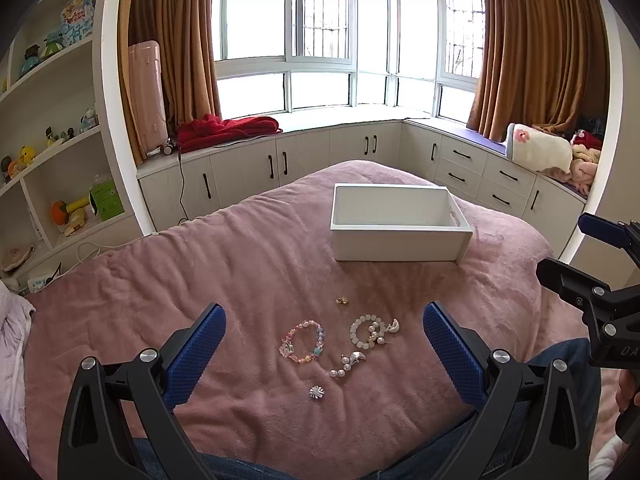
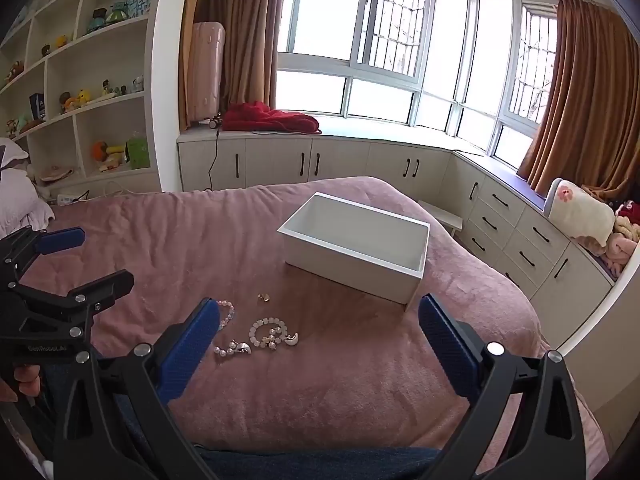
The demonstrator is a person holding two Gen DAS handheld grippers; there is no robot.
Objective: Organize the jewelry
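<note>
Jewelry lies on a pink blanket (image 1: pixel 240 264) in front of an empty white box (image 1: pixel 400 236) (image 2: pixel 356 256). A pastel bead bracelet (image 1: pixel 303 342) (image 2: pixel 226 314) lies left of a white bead bracelet (image 1: pixel 363 331) (image 2: pixel 267 332). Two pearl-and-moon earrings (image 1: pixel 351 362) (image 2: pixel 236 348) sit beside them, one moon (image 1: pixel 394 326) (image 2: pixel 292 339) to the right. A small gold piece (image 1: pixel 342 301) (image 2: pixel 263 297) lies nearer the box, and a flower brooch (image 1: pixel 317 392) lies closest. My left gripper (image 1: pixel 324 344) hovers open above the pieces. My right gripper (image 2: pixel 318 332) is open too, to their right, holding nothing.
The blanket covers a bed; its far edge drops off behind the box. White cabinets (image 1: pixel 280 164) and a window seat with a red garment (image 1: pixel 228 128) line the back wall. Shelves with toys (image 1: pixel 48 136) stand left. A person's denim-clad legs (image 2: pixel 320 464) show at the bottom.
</note>
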